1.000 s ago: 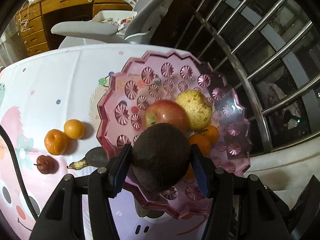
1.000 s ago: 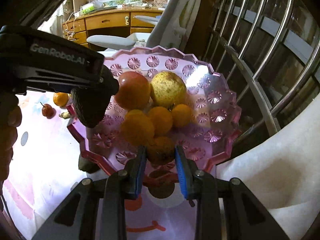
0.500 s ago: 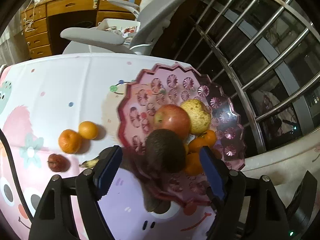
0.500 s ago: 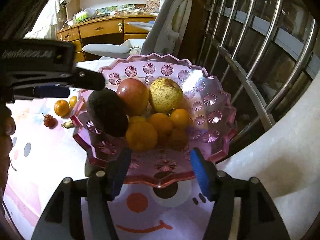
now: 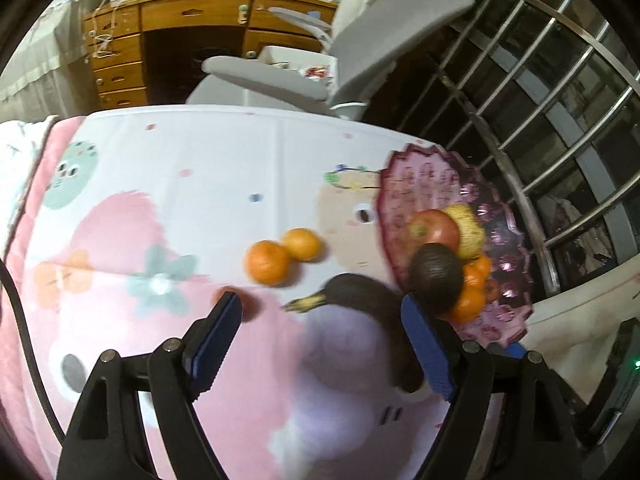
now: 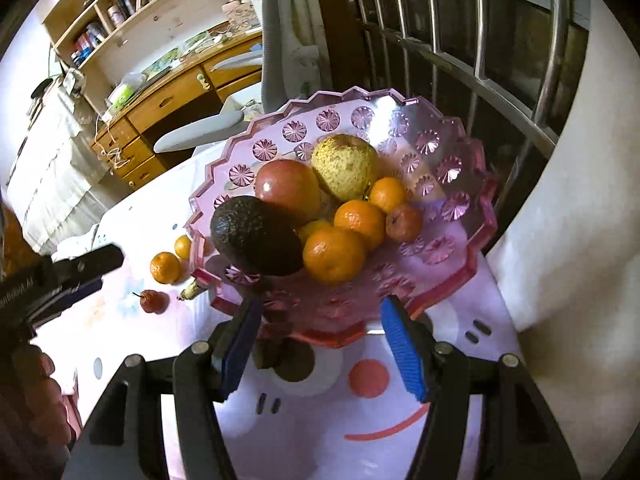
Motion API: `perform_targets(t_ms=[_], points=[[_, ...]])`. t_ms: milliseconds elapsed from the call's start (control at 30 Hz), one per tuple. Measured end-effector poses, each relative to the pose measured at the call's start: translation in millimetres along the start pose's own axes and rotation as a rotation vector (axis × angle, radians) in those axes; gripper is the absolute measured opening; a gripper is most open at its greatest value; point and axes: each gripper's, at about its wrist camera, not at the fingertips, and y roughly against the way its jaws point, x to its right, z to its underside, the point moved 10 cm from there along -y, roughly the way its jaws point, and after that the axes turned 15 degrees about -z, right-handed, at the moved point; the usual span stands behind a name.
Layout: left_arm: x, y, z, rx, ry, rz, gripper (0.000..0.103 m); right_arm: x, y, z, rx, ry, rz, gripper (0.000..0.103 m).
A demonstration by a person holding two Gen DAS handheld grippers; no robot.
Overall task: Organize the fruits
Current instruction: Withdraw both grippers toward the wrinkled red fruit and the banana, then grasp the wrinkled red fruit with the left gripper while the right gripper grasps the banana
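Observation:
A pink glass fruit bowl (image 6: 460, 168) holds a dark avocado (image 6: 256, 236), a red apple (image 6: 288, 188), a yellow pear (image 6: 346, 168) and several mandarins (image 6: 334, 254). My right gripper (image 6: 322, 344) stands open at the bowl's near rim, gripping nothing. My left gripper (image 5: 320, 340) is over the tablecloth left of the bowl (image 5: 440, 176), its jaws opening and holding nothing. Beneath it lies a blackened banana (image 5: 360, 296). Two mandarins (image 5: 267, 262) and a small red fruit (image 5: 250, 304) sit just beyond its left finger. The avocado (image 5: 436, 280) rests at the bowl's edge.
The table wears a pink and white cartoon cloth (image 5: 180, 208). A grey office chair (image 5: 360, 52) and a wooden desk (image 5: 168, 32) stand behind it. Metal window bars (image 5: 540, 128) run close along the right. A hand (image 6: 24, 380) holds the left gripper (image 6: 96, 276).
My left gripper let go of the avocado, which now lies in the bowl, and drew back left over the table. My right gripper went from shut to open and rolled.

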Motion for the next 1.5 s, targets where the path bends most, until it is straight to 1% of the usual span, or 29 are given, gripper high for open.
perform_targets(t_ms=[233,400,600,733,833,933,1100,1167,1267,1433,1500], points=[[-45.8,-17.0,15.5,-0.05,-0.002,-0.08,0.081,-21.6,-1.7,10.5,0.015,-0.01,0.001,0.063],[-61.4,-30.5,25.5,-0.074,-0.015,-0.093,0.081,-32.0,-8.6,23.7,-0.004,-0.018,0.009,0.063],[-65.1,-49.9,30.1,-0.1,-0.034,-0.1,0.081,-38.5,-22.4,35.9,-0.034,-0.019,0.025,0.063],[-63.5,-64.0,29.0,-0.109,-0.047,-0.1,0.08,-37.6,-36.9,44.4,-0.052,-0.012,0.051,0.063],[-62.5,-73.9,28.3,-0.12,-0.056,-0.102,0.078,-36.0,-48.6,51.9,-0.061,0.011,0.069,0.063],[-59.6,-81.7,27.9,-0.132,-0.06,-0.095,0.072,-35.2,-58.8,56.1,-0.061,0.042,0.082,0.063],[-54.5,-89.5,26.0,-0.141,-0.057,-0.078,0.068,-36.3,-72.7,57.1,-0.028,0.103,0.08,0.063],[-52.4,-92.2,24.8,-0.145,-0.053,-0.069,0.06,-35.9,-75.0,54.8,-0.008,0.119,0.077,0.063],[-47.8,-94.4,23.6,-0.147,-0.05,-0.049,0.058,-34.8,-80.1,52.3,0.005,0.151,0.093,0.063],[-41.8,-98.9,23.3,-0.154,-0.057,-0.05,0.055,-33.6,-87.5,49.5,0.033,0.207,0.096,0.063],[-40.2,-101.0,24.2,-0.158,-0.057,-0.052,0.053,-32.2,-90.6,48.3,0.044,0.232,0.11,0.063]])
